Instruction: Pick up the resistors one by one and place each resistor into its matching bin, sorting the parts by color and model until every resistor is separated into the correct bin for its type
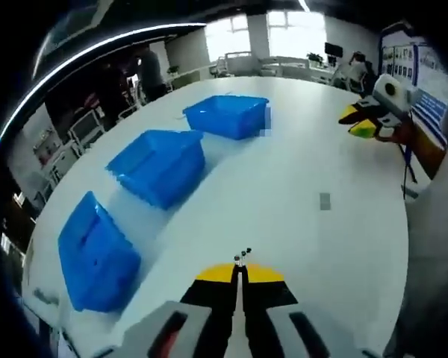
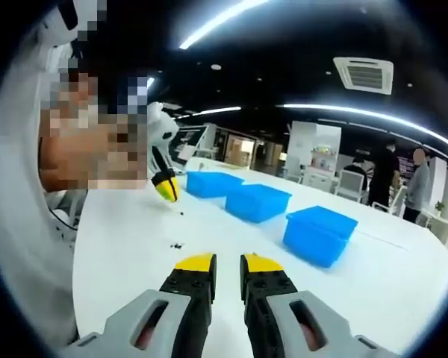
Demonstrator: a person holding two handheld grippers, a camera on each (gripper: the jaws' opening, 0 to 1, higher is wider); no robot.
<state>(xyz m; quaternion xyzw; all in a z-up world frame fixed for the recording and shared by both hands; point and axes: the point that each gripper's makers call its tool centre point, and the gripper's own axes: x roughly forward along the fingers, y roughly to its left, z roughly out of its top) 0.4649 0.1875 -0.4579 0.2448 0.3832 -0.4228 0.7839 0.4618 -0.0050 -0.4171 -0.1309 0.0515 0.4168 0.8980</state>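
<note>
1. Looking along the left gripper (image 1: 241, 272) at the bottom centre of the left gripper view, its yellow-tipped jaws are seen pressed together, with a resistor (image 1: 244, 254) pinched between the tips; small dark lead ends stick out just above them.
2. A white table (image 1: 299, 224) is spread across most of that view, and three blue bins are lined up on it in a diagonal row: the near bin (image 1: 97, 253) at lower left, the middle bin (image 1: 159, 164) left of centre, and the far bin (image 1: 229, 115) above centre.
3. At the upper right of the left gripper view, the right gripper (image 1: 362, 123) is seen entering from the edge, well apart from the bins; a small grey patch (image 1: 325, 201) is seen on the table below it.
4. In the right gripper view, the right gripper (image 2: 228, 262) rises from the bottom centre with its jaws parted by a narrow gap and nothing held between them.
5. A small cluster of loose resistors (image 2: 178, 244) is seen as dark specks on the table (image 2: 134, 261) just above and left of those jaws.
6. The left gripper (image 2: 166, 186) is seen at centre left of the right gripper view, above the table near the specks; whether anything is held cannot be told from there.
7. The three blue bins (image 2: 257, 201) are seen in a row from centre to right, and people (image 2: 403, 179) are seen standing at the far right.
</note>
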